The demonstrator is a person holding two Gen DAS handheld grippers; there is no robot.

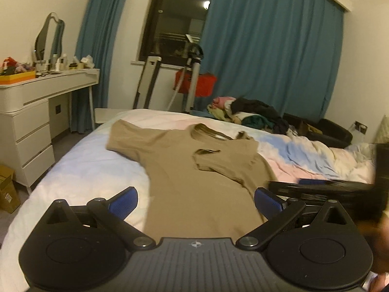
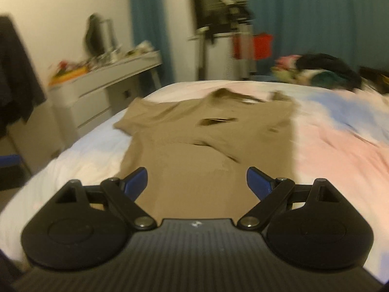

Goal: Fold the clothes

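A tan T-shirt (image 1: pixel 194 170) lies spread flat on the bed (image 1: pixel 80 168), in the middle of both views. Its neck opening points to the far side of the bed. One sleeve reaches out to the left of the frame, and the other sleeve is folded in over the chest, a little right of centre.

The left gripper (image 1: pixel 195 202) hangs over the lower hem of the shirt with its jaws spread wide and nothing between them; the blue pads (image 1: pixel 122 203) do not press on the cloth. The right gripper (image 2: pixel 197 182) is also released, its jaws standing wide apart above the lower part of the shirt, empty. The right wrist view is blurred, so small details are hard to read there.

In the right part of the left wrist view, a dark blurred tool (image 1: pixel 323 189) sits just beside the shirt's edge. A pile of clothes (image 1: pixel 250 114) rests on the far right side of the bed. A white dresser (image 1: pixel 29 112) stands at the left, and blue curtains (image 1: pixel 272 48) hang behind
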